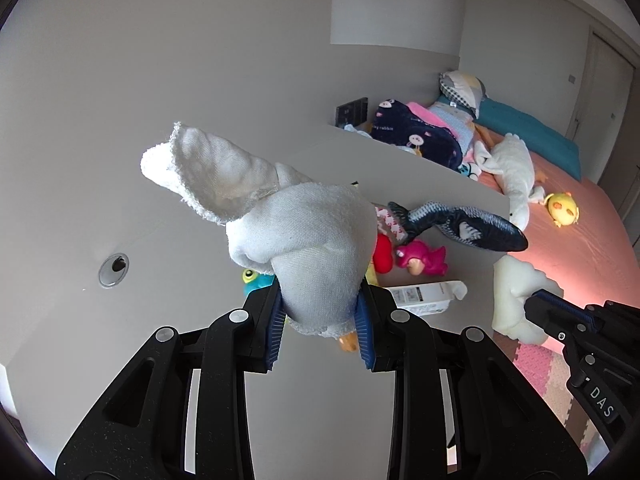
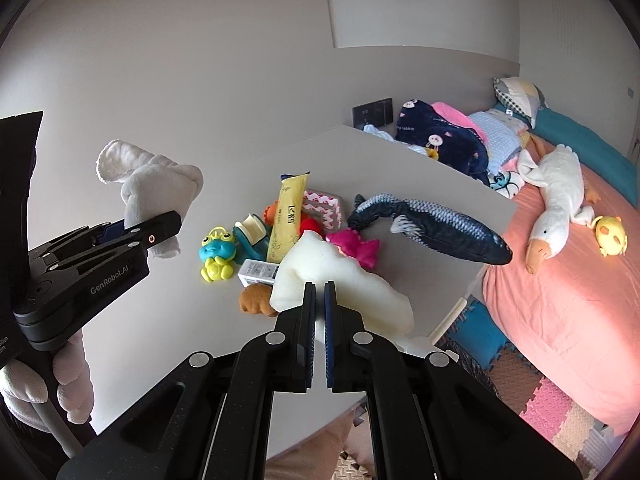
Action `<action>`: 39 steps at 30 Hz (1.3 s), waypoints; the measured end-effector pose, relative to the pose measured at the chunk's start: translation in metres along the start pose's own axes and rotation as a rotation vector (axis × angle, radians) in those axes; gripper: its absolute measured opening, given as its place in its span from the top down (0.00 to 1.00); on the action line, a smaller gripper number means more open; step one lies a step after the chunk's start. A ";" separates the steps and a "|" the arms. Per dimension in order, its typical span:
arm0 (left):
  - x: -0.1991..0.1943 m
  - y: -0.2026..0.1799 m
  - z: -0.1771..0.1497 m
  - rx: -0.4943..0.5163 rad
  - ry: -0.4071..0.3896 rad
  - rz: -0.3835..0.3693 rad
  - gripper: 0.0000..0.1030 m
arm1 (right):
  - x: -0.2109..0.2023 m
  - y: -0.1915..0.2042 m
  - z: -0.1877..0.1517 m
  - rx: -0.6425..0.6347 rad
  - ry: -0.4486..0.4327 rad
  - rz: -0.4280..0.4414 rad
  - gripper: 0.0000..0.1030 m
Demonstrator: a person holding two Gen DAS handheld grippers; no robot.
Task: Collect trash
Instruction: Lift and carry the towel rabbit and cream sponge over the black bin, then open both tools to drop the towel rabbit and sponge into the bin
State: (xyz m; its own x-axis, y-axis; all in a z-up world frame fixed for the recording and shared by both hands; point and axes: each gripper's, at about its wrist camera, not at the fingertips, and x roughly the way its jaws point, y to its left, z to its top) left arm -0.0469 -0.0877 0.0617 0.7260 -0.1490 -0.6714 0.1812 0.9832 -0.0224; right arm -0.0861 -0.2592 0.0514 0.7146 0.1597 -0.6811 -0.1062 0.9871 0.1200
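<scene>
1. Plain pale grey walls [image 2: 200, 60] close the room, with a dark switch panel [image 2: 372, 111] low on one of them.
2. A white tabletop [image 1: 160, 208] carries a round cable hole [image 1: 114, 270].
3. Beside it stands a bed [image 2: 560, 300] with a salmon-pink cover and a teal strip along the far side.
4. Coloured foam puzzle mats [image 2: 532, 392] cover the floor.
5. The light is soft, perhaps daylight.

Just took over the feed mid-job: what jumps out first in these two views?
Both grippers hold something: the left gripper is clamped on a crumpled white cloth lifted over the table, and the right gripper pinches a cream foam chunk. Behind them sits a bright toy pile with a green frog and a blue plush fish.
</scene>
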 end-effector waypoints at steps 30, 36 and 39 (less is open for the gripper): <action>0.013 -0.204 -0.029 0.348 -0.041 -0.232 0.05 | -0.065 -0.203 -0.046 0.384 -0.062 -0.335 0.32; 0.021 -0.200 -0.026 0.331 -0.017 -0.240 0.05 | -0.067 -0.212 -0.045 0.396 -0.065 -0.346 0.32; 0.023 -0.192 -0.026 0.308 -0.008 -0.229 0.05 | -0.064 -0.209 -0.045 0.392 -0.060 -0.339 0.32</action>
State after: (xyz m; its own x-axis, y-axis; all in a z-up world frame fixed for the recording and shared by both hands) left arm -0.0819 -0.2770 0.0313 0.6486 -0.3629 -0.6690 0.5293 0.8467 0.0538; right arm -0.1410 -0.4754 0.0378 0.7035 -0.1805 -0.6874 0.3966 0.9023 0.1689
